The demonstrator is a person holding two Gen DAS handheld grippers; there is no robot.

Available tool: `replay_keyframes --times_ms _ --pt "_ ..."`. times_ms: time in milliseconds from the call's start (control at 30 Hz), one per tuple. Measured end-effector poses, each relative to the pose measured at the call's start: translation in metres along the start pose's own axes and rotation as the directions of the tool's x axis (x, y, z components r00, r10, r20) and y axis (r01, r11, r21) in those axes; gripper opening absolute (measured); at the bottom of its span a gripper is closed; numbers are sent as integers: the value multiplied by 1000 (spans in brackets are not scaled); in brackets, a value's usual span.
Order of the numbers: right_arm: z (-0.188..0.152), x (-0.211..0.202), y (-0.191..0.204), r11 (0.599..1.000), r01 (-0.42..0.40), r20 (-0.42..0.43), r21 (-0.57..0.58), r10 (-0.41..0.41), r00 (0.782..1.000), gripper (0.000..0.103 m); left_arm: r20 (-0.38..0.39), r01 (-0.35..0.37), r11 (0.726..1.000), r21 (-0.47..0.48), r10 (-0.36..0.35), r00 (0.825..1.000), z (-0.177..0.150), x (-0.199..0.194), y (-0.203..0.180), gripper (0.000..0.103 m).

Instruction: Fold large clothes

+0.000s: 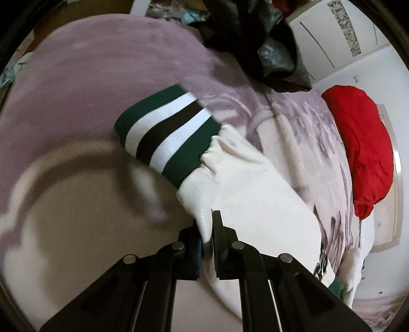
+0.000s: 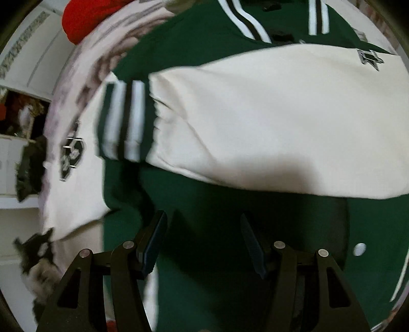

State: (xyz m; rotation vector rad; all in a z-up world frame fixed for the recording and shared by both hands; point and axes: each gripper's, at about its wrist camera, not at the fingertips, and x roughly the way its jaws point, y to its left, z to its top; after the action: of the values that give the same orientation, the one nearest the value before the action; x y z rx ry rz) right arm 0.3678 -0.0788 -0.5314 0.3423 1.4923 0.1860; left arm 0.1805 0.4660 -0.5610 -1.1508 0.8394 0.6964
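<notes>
A green varsity jacket (image 2: 204, 43) with cream sleeves lies on a purple blanket (image 1: 102, 71). In the left wrist view my left gripper (image 1: 208, 224) is shut on one cream sleeve (image 1: 245, 184), whose green, white and black striped cuff (image 1: 168, 132) points away from me. In the right wrist view my right gripper (image 2: 203, 224) is open and empty just above the jacket's green body. The other cream sleeve (image 2: 255, 122) lies folded across the body, its striped cuff (image 2: 125, 120) at the left.
A red garment (image 1: 363, 143) lies at the blanket's right edge; it also shows in the right wrist view (image 2: 87, 18). A dark pile of clothes (image 1: 258, 43) sits at the far side. White furniture (image 1: 332, 33) stands beyond the bed.
</notes>
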Motion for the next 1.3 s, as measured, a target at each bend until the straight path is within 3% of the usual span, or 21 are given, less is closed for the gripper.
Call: replay_keyframes --times_ms 167,200,233,300,367,433,500,533,567,633,667,700,733,800,867,933,967,1133,1233,1300 --pt "30 -6 18 988 -146 63 56 143 988 62 -54 57 996 -63 -60 997 8 14 0 10" --pt "39 -1 20 983 -174 70 65 170 983 62 -72 103 988 -111 -112 991 6 15 8 17" --pt "48 10 23 978 -196 72 70 191 979 62 -83 142 979 -143 -155 984 3 13 16 31" --pt "60 42 37 975 -215 28 59 214 976 63 -86 263 932 -247 -292 953 -7 18 30 52" --pt "67 76 49 980 -196 -72 26 197 978 63 -45 303 914 -268 -326 944 -11 20 29 58" --pt "65 76 54 982 -190 -70 -7 189 980 66 -32 294 923 -250 -311 950 -9 26 21 58" --pt "61 64 55 977 -209 -69 -36 207 976 66 4 263 943 -203 -268 963 -5 29 7 53" --pt "60 59 53 976 -217 -67 -34 215 974 66 30 245 956 -162 -244 969 -2 27 -3 21" --pt "58 53 49 976 -215 -63 -29 213 975 66 46 203 973 -107 -200 979 2 24 -15 2" --pt "54 36 41 987 -154 -43 -37 153 987 66 79 187 981 -46 -183 980 9 19 -34 1" --pt "53 27 39 996 -77 -27 -55 76 997 66 100 171 985 -17 -169 981 12 13 -43 1" --pt "50 17 40 993 73 8 -95 -73 997 66 122 156 988 13 -157 980 15 5 -53 1" --pt "50 11 40 978 173 34 -118 -170 985 66 139 146 988 40 -150 979 15 -4 -57 1" --pt "46 0 39 917 372 82 -148 -363 928 77 191 106 987 121 -128 973 16 -23 -82 1" --pt "46 -6 33 881 448 110 -153 -436 893 78 234 78 977 197 -124 964 15 -42 -109 1" --pt "46 -8 26 847 511 134 -148 -495 859 78 275 51 955 293 -136 952 8 -64 -141 1" --pt "46 -7 22 842 518 131 -151 -503 855 78 296 42 938 344 -151 943 1 -78 -160 1" --pt "53 -7 -6 878 460 90 -130 -452 888 78 303 30 840 542 -228 925 -48 -119 -231 1" --pt "54 -17 -27 914 394 80 -91 -388 918 78 243 44 748 662 -269 932 -103 -126 -278 1" --pt "51 -34 -54 937 347 71 -39 -343 936 78 189 51 669 741 -281 941 -152 -122 -308 1"
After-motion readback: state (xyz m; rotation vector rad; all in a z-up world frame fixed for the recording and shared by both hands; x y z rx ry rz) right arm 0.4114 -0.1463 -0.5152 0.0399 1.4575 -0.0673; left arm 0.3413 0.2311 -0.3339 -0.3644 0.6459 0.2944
